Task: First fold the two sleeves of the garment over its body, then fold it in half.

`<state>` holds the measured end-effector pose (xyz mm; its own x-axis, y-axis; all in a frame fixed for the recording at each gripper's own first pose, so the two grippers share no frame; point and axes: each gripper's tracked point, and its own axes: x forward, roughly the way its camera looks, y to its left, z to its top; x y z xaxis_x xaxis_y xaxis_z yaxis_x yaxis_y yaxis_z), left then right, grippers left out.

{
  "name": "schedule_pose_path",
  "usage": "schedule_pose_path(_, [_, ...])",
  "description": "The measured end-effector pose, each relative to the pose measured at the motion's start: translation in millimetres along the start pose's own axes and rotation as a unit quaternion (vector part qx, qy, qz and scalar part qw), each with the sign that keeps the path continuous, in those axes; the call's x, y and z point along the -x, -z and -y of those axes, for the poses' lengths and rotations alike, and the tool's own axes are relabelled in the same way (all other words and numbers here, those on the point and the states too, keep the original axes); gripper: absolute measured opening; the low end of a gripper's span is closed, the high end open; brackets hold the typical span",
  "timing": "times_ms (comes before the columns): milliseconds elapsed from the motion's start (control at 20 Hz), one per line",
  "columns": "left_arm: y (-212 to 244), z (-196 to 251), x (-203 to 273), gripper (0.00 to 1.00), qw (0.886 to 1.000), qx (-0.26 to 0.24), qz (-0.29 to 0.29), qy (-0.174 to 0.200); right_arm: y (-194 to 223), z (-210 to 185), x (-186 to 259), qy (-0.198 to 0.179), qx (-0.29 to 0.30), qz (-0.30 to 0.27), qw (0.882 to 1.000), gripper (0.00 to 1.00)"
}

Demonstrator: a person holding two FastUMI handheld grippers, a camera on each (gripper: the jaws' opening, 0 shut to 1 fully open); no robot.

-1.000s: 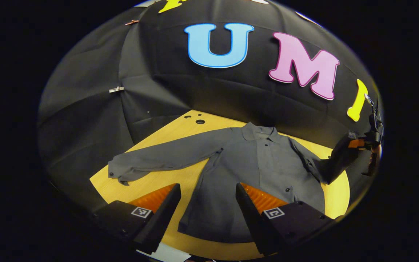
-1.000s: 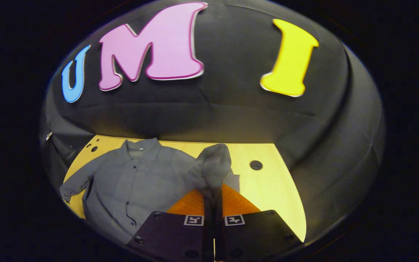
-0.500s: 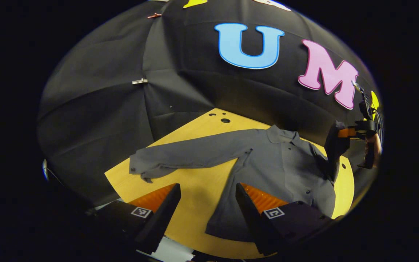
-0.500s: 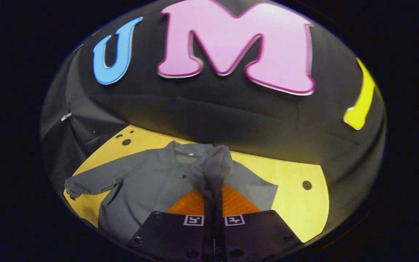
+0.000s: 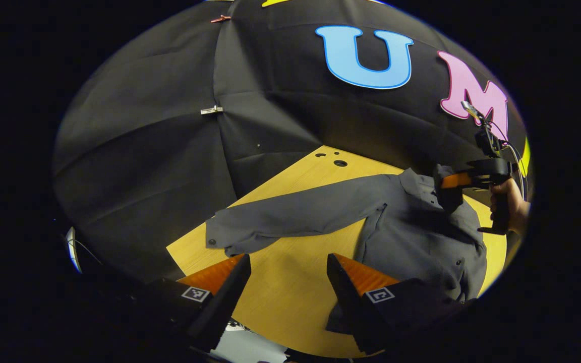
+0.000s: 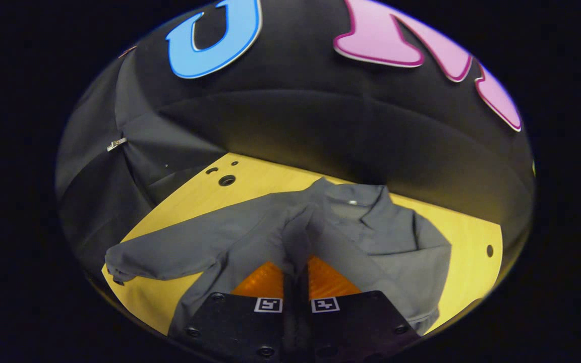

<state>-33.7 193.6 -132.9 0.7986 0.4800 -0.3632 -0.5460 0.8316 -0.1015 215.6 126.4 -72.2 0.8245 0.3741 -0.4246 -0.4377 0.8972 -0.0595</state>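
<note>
A grey long-sleeved shirt lies face up on the yellow wooden table, collar toward the wall. In the right gripper view my right gripper is shut on the cuff of one sleeve, lifted and carried over the shirt's body. The left gripper view shows that same gripper at far right, held by a hand, with the sleeve end hanging from it above the chest. The other sleeve stretches out flat to the left. My left gripper hovers open over bare table near that sleeve.
Small round holes mark the table's far corner, and another hole sits near its right edge. Black cloth walls close in behind and at the left. The table's front edge runs just below my left gripper.
My right gripper has carried the sleeve leftward from beside the shirt to above its chest. My left gripper has shifted left, away from the shirt's hem, staying open.
</note>
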Motion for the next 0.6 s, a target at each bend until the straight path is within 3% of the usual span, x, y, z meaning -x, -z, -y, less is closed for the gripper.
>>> schedule_pose_path(350, [-1, 0, -12, 0.96, 1.0, 0.009, 0.0, -0.007, 33, -49, -53, -0.012, -0.002, -0.044, 0.999, 0.08])
schedule_pose_path(600, [6, -20, -23, 0.96, 0.999, 0.022, -0.003, -0.037, 46, -55, -60, -0.006, 0.003, -0.068, 0.998, 0.21])
